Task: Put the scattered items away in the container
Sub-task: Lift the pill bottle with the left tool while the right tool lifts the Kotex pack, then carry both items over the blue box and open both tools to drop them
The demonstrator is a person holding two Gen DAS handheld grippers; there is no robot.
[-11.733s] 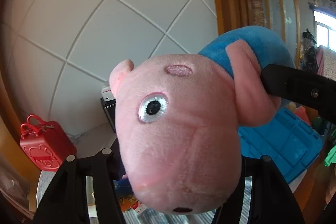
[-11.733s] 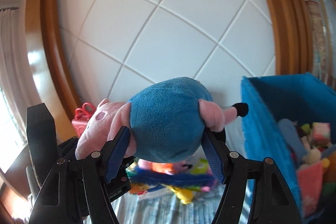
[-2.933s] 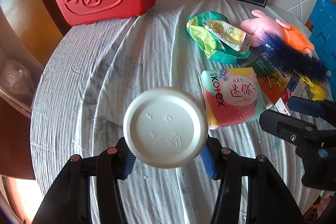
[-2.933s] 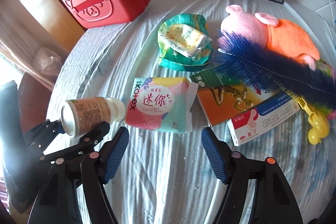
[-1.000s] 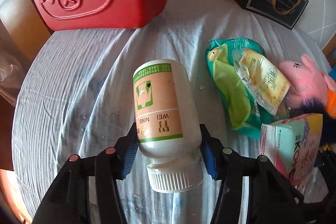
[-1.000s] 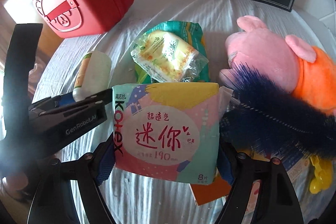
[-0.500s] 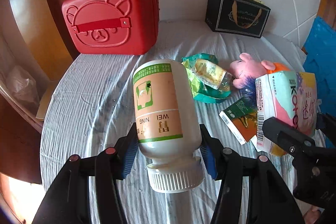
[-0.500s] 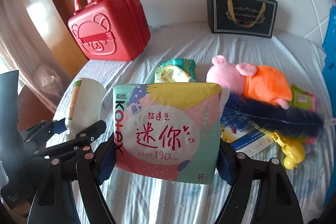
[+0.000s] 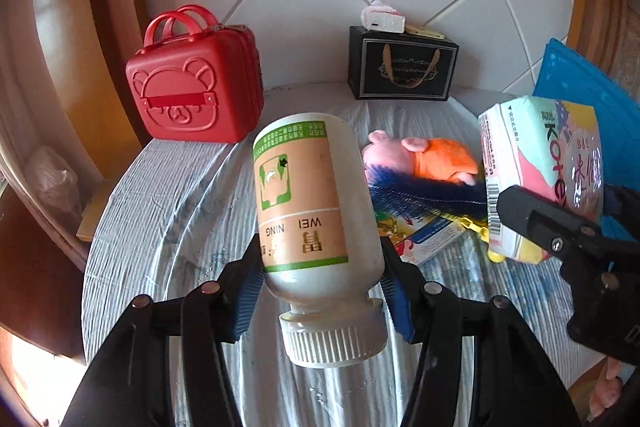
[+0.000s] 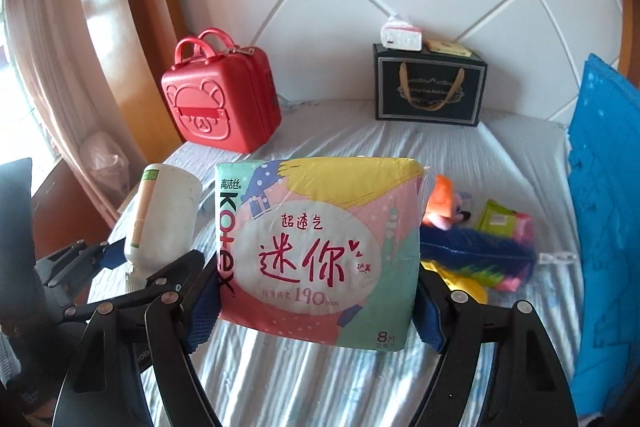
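Observation:
My left gripper [image 9: 320,283] is shut on a white pill bottle [image 9: 312,203] with a tan and green label, cap toward the camera, held above the table. My right gripper [image 10: 316,291] is shut on a pink and green Kotex pad pack [image 10: 320,247], also lifted; the pack shows in the left wrist view [image 9: 540,179] at right. The bottle shows in the right wrist view [image 10: 160,215] at left. The blue container [image 10: 604,227] stands at the right edge. A pink and orange plush pig [image 9: 420,159] and a dark blue feather brush [image 9: 424,199] lie on the table.
A red bear suitcase [image 9: 192,99] stands back left and a black gift bag [image 9: 402,69] back centre against the tiled wall. Boxes and packets [image 9: 424,235], a yellow clip [image 9: 478,231] and a green packet [image 10: 498,221] lie on the striped cloth [image 9: 168,211].
Both grippers have lifted and tilted up with their items. The view now takes in more of the wall and the blue container at the right.

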